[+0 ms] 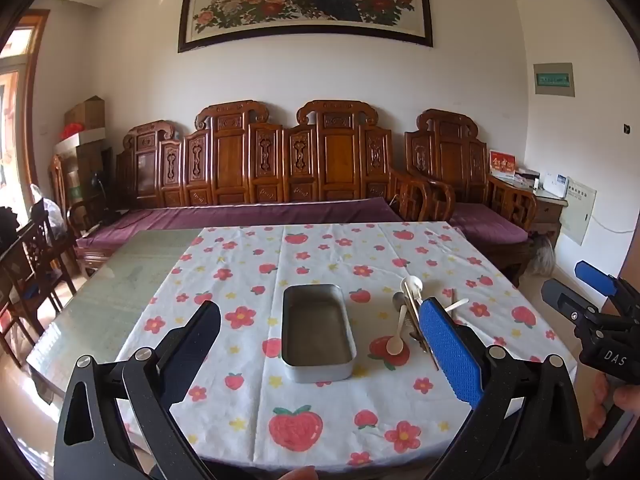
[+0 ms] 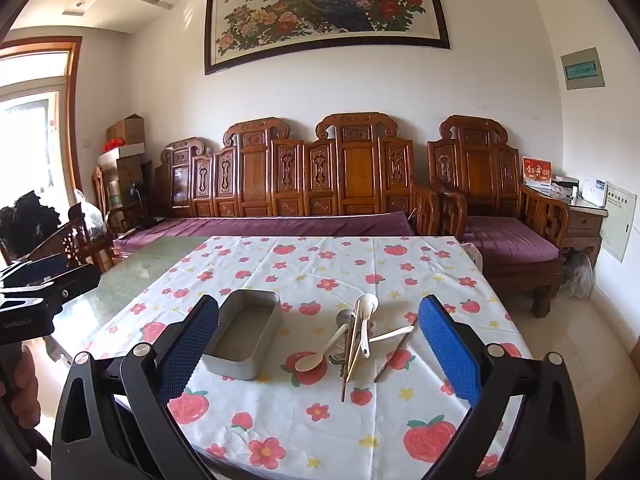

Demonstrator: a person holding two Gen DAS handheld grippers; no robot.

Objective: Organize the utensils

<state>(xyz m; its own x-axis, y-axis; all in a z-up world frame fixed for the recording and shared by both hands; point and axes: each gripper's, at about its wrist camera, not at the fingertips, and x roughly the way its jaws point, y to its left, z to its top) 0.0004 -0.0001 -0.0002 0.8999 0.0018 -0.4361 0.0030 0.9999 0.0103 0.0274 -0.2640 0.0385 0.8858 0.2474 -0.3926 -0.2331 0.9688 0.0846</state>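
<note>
Metal tray (image 2: 244, 336) sits empty beside piled utensils (image 2: 356, 336); both tools (image 1: 320, 336) (image 2: 320, 344) hang released, so sorting hasn't begun and the first pick awaits.

Home living rm. Carved wooden sofa (image 2: 304, 184) w/ purple cushions along back wall, big framed peacock painting (image 2: 320, 8) above it, matching armchair (image 2: 496, 192) just right of sofa, strawberry-print tablecloth (image 2: 320, 420) on table in front.

One metal tin (image 2: 244, 336), three pale spoons (image 2: 316, 354), one metal spoon (image 2: 343, 316), and several chopsticks (image 2: 394, 354).
</note>
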